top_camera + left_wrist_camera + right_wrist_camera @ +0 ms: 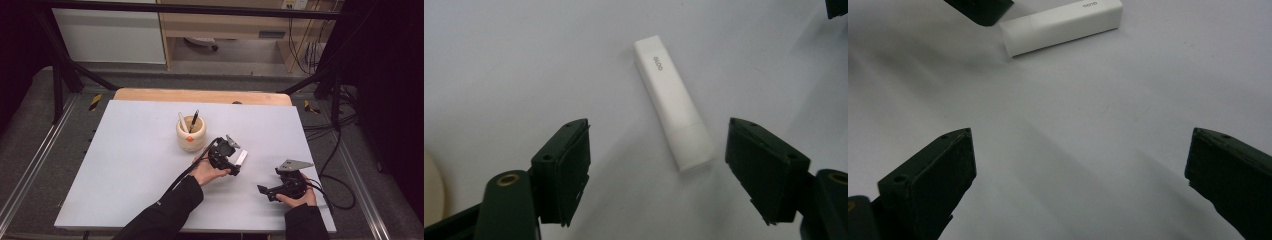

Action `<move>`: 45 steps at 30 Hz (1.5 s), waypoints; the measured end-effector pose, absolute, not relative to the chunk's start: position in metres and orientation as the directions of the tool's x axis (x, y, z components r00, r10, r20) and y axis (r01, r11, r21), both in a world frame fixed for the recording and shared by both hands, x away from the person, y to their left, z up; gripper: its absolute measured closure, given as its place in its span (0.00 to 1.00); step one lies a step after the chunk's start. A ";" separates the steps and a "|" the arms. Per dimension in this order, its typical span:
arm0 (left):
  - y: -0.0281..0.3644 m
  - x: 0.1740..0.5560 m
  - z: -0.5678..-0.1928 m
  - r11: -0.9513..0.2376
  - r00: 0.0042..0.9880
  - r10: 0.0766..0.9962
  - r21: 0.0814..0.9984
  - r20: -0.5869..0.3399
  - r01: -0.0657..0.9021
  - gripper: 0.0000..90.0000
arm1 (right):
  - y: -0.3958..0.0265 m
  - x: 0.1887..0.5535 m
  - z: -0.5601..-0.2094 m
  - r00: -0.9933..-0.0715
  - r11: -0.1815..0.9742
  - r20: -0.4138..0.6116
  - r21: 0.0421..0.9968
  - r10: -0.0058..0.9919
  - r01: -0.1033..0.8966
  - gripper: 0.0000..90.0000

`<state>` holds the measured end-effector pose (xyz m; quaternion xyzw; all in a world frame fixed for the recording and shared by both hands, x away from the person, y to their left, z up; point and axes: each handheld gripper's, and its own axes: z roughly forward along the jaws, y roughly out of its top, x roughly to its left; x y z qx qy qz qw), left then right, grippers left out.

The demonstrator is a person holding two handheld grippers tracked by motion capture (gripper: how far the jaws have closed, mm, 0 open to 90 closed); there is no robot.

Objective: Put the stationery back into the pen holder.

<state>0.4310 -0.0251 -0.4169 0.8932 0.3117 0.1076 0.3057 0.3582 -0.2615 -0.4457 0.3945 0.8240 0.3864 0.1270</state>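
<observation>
A white rectangular stick (pixel 242 159) with small grey lettering lies flat on the pale table (pixel 125 165), right of centre. In the left gripper view the stick (pixel 674 107) runs away from me at a slant, its near end between the two black jaws but touching neither. My left gripper (pixel 236 163) (pixel 659 172) is open around that end. My right gripper (pixel 261 190) rests near the table's front right, pointing left. Its jaws (pixel 1080 170) stand wide open over bare table, with the stick (pixel 1063 25) farther off.
A round wooden cup (pixel 191 135) holding a white pen (pixel 183 122) and a black pen (pixel 194 120) stands just left of the left gripper. Its cream edge (pixel 431 190) shows beside the left jaw. Cables trail off the table's right side (pixel 335 190).
</observation>
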 end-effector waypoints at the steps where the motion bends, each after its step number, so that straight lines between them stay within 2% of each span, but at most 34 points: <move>1: -0.028 0.431 -0.418 -0.623 0.783 0.622 0.608 0.003 0.492 0.32 | -0.262 0.358 -0.446 -0.656 0.389 0.096 0.738 0.748 0.551 0.01; 17: -0.043 0.429 -0.428 -0.623 0.760 0.650 0.560 -0.018 0.546 0.58 | -0.262 0.358 -0.446 -0.661 0.392 0.102 0.734 0.744 0.555 0.01; 32: -0.051 0.425 -0.433 -0.635 0.748 0.663 0.537 0.011 0.555 0.65 | -0.261 0.358 -0.446 -0.662 0.390 0.108 0.733 0.742 0.557 0.01; 38: -0.051 0.425 -0.433 -0.625 0.735 0.678 0.533 0.006 0.571 0.73 | -0.261 0.358 -0.446 -0.662 0.389 0.110 0.733 0.741 0.558 0.01; 45: -0.049 0.427 -0.432 -0.625 0.740 0.672 0.531 -0.007 0.572 0.74 | -0.261 0.358 -0.446 -0.663 0.390 0.110 0.733 0.740 0.557 0.01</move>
